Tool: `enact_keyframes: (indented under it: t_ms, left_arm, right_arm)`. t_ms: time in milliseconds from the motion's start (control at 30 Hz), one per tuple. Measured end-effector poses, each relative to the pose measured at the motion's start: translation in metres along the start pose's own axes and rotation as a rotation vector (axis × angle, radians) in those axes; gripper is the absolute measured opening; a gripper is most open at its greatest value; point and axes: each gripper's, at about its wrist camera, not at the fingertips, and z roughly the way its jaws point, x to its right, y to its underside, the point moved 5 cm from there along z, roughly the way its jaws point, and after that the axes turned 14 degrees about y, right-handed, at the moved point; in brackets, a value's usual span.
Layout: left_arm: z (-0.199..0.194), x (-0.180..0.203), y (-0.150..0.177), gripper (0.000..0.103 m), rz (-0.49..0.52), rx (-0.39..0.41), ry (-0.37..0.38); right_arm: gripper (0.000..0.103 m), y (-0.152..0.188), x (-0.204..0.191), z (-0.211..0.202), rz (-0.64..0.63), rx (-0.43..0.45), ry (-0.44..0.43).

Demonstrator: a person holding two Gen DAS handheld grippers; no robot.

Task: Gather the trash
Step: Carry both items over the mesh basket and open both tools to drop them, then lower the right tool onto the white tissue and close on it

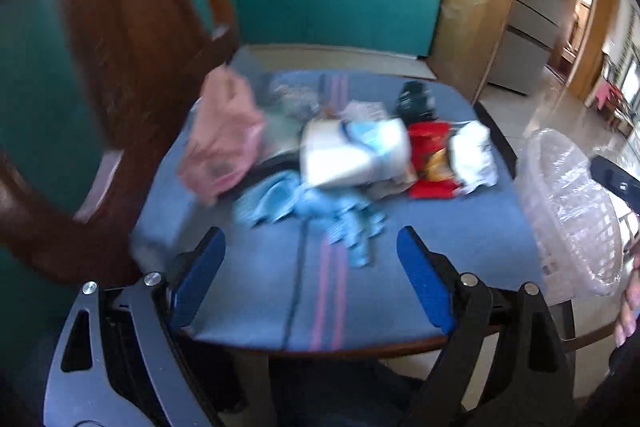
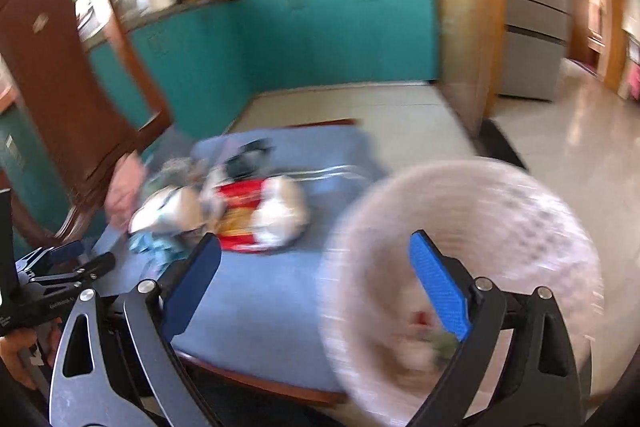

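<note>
1. My left gripper [image 1: 310, 243] is spread wide over the near part of the table [image 1: 440, 239], nothing between its blue pads [image 1: 202, 267] – just blue cloth with two pink stripes under them.
2. My right gripper [image 2: 314, 255] is wide apart too and empty; its left finger sits in front of the cloth, its right finger in front of the basket [image 2: 520, 195].
3. The trash is heaped mid-table, well ahead of my left fingertips. Everything is smeared by blur, so I'm naming by colour.
4. Nearest to me: a crumpled light-blue wrapper [image 1: 316, 211], lying on the stripes.
5. Behind it, a white carton [image 1: 352, 155] with blue print, tipped on its side.
6. To its right, touching, a red snack packet [image 1: 430, 163], and just beside that a crumpled white bag [image 1: 474, 155].
7. At the left end of the heap, a pink plastic bag [image 1: 224, 131]; behind the red packet, a small dark pack [image 1: 416, 99].
8. The pale woven basket stands off the table's right edge – lined with clear plastic, with a few scraps in the bottom, one of them red; I cannot tell what they are.
9. In the right wrist view my other gripper shows at the far left, fingers apart, a hand [image 2: 16, 355] gripping its handle.
</note>
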Motion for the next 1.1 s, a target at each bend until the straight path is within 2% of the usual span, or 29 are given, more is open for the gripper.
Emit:
enact_keyframes:
  t_ms: [100,233,367,467,533,633,733,800,833,867,1100]
  left_arm:
    - [0.001,-0.015,0.007,0.088,-0.022,-0.014,-0.002]
    - [-0.005,-0.027,0.014,0.088,-0.017,-0.018,0.013]
    - [-0.006,-0.029,0.024,0.089,-0.007,-0.023,0.028]
    - [-0.009,-0.032,0.025,0.090,-0.008,-0.018,0.044]
    - [-0.010,-0.037,0.025,0.091,-0.016,-0.013,0.045]
    - [-0.010,-0.044,0.026,0.091,-0.041,-0.014,0.049]
    - [-0.009,-0.049,0.028,0.091,-0.054,-0.016,0.049]
    - [-0.009,-0.050,0.028,0.091,-0.059,-0.016,0.050]
    - [-0.009,-0.050,0.028,0.091,-0.061,-0.016,0.050]
    - [-0.008,-0.050,0.028,0.091,-0.062,-0.017,0.051]
    - [-0.004,-0.042,0.028,0.091,-0.047,-0.024,0.059]
  right_arm:
    - [0.093,-0.003,-0.046,0.013,-0.076,-0.010,-0.031]
    - [0.093,-0.010,-0.076,0.037,-0.112,-0.031,-0.047]
    - [0.093,-0.023,-0.077,0.084,-0.122,-0.066,0.133]
    - [0.093,-0.022,-0.075,0.115,-0.134,-0.119,0.216]
    - [0.093,-0.018,-0.076,0.128,-0.142,-0.149,0.227]
    - [0.092,-0.010,-0.080,0.142,-0.144,-0.192,0.204]
    - [0.080,-0.002,-0.087,0.144,-0.153,-0.214,0.153]
    - [0.070,-0.001,-0.092,0.139,-0.180,-0.197,0.143]
    - [0.061,0.002,-0.095,0.136,-0.191,-0.195,0.130]
    - [0.057,0.004,-0.096,0.132,-0.202,-0.194,0.114]
    - [0.052,0.015,-0.092,0.105,-0.181,-0.200,0.051]
